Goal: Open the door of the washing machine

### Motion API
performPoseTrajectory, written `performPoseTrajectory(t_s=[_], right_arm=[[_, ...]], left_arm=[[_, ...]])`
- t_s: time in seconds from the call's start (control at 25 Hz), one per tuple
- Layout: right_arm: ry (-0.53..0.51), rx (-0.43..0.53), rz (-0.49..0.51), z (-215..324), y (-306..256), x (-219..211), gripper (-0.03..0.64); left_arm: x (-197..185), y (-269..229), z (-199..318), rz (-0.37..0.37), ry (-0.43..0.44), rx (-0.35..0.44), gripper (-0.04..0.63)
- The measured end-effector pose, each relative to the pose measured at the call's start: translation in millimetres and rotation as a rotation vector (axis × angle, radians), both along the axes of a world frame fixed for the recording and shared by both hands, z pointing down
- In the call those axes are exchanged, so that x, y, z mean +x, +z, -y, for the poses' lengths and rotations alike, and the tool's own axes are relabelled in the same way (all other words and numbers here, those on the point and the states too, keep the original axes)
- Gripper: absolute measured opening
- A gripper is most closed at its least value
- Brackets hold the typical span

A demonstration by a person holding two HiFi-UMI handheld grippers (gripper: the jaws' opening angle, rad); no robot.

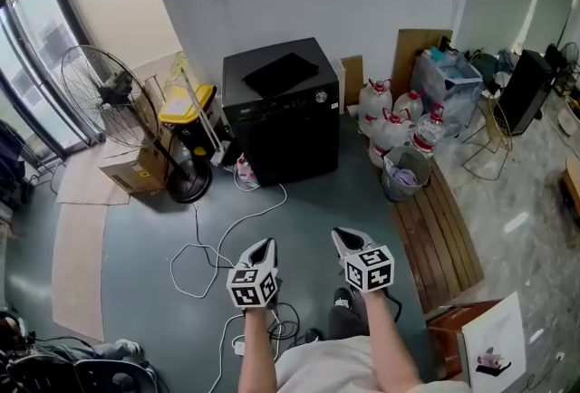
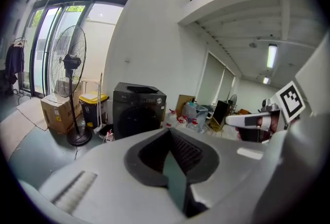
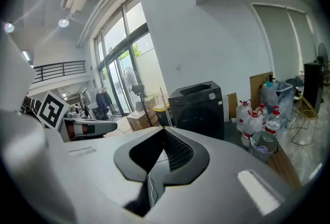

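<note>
A black washing machine (image 1: 283, 110) stands against the white back wall, its round front door closed; it also shows in the left gripper view (image 2: 138, 109) and the right gripper view (image 3: 198, 109). My left gripper (image 1: 264, 246) and right gripper (image 1: 343, 238) hover side by side over the grey floor, well short of the machine and pointing toward it. Both are shut with nothing between the jaws. Each gripper appears in the other's view: the right gripper (image 2: 246, 121) and the left gripper (image 3: 90, 127).
A standing fan (image 1: 127, 106) and a cardboard box (image 1: 134, 170) sit left of the machine, with a yellow-lidded bin (image 1: 188, 106) beside it. Water bottles (image 1: 397, 124) and a grey bucket (image 1: 403, 176) stand to its right. A white cable (image 1: 222, 242) trails across the floor. A wooden bench (image 1: 439, 233) runs along the right.
</note>
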State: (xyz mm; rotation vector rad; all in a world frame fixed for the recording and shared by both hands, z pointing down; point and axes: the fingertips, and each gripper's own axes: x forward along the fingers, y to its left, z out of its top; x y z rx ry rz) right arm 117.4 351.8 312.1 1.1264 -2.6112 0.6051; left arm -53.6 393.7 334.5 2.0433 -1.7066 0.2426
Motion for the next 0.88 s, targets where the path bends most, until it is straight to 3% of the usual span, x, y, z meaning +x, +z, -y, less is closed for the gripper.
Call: performPoseTrajectory(t_s=[0.2, 0.4, 0.48, 0.68, 0.88], right_arm=[[-0.003, -0.048, -0.002, 58, 0, 7, 0.002], [-0.004, -0.055, 0.063, 112, -7, -7, 0.001], [-0.047, -0.057, 0.07, 126, -8, -20, 0.001], [-0.264, -0.005, 0.015, 135, -6, -54, 0.002], [-0.313, 0.0, 0.015, 156, -3, -61, 0.001]], left_arm=[[-3, 0, 29, 0.039, -0.011, -0.051, 0.058], [-33, -17, 50, 0.092, -0.077, -0.041, 0.058], [-46, -21, 59, 0.094, -0.121, -0.039, 0.058], [-56, -16, 72, 0.089, -0.191, -0.042, 0.058], [-55, -28, 96, 0.099, -0.23, -0.006, 0.058]])
